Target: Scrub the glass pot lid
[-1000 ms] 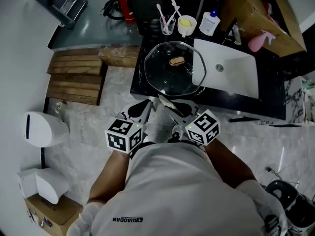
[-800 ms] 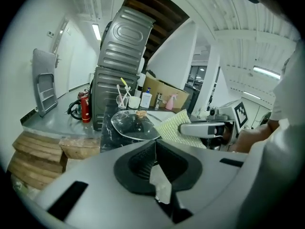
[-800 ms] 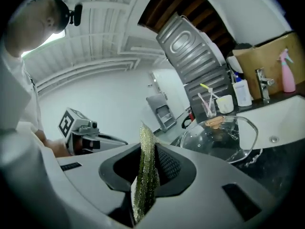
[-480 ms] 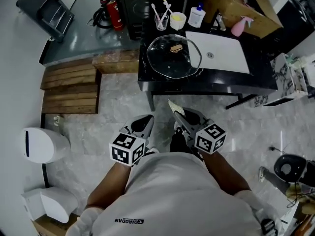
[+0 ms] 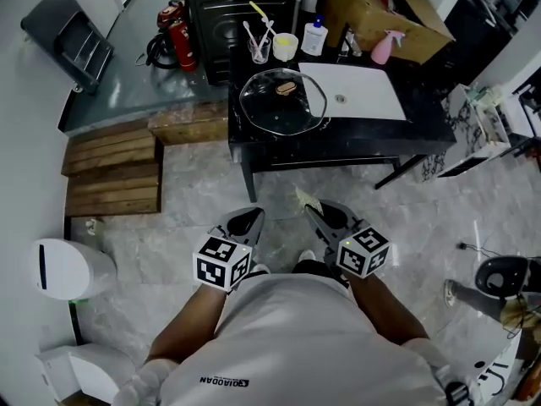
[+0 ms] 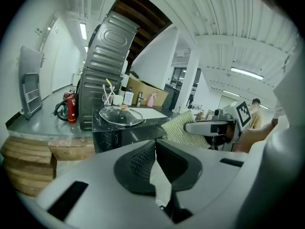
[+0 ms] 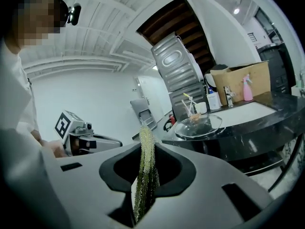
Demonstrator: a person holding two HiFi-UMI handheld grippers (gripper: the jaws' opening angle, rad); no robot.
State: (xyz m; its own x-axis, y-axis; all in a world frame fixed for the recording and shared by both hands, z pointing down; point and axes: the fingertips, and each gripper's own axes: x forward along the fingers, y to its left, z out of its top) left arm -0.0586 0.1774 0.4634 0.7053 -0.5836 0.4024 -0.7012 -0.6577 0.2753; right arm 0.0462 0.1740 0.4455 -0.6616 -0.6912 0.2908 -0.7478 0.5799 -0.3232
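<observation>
Head view showed a person standing on the floor, well apart from the black desk [image 5: 406, 123]. The glass lid [image 5: 281, 101] lay flat on the left part of the desk, just beside a white sink [image 5: 359, 91]. A cup [image 5: 260, 49] with brushes stood behind the lid, and a pink spray bottle [image 5: 382, 47] stood behind the sink next to a brown box [image 5: 380, 11]. A red fire extinguisher [image 5: 175, 30] lay on a grey shelf to the left of the desk, and wood planks [image 5: 114, 172] were stacked on the floor below it. The person held both tongs close to the body, pointing at the desk. In the left gripper view, the left tongs [image 6: 155, 144] were pressed together at the tips with nothing in them. In the right gripper view, the right tongs [image 7: 145, 147] were clamped on a thin yellow-green sponge [image 7: 144, 173] that stood up on its edge between the jaws. The sponge stuck out past the tips. Both gripper views showed the lid far ahead on the desk, and neither of the tongs touched it.
</observation>
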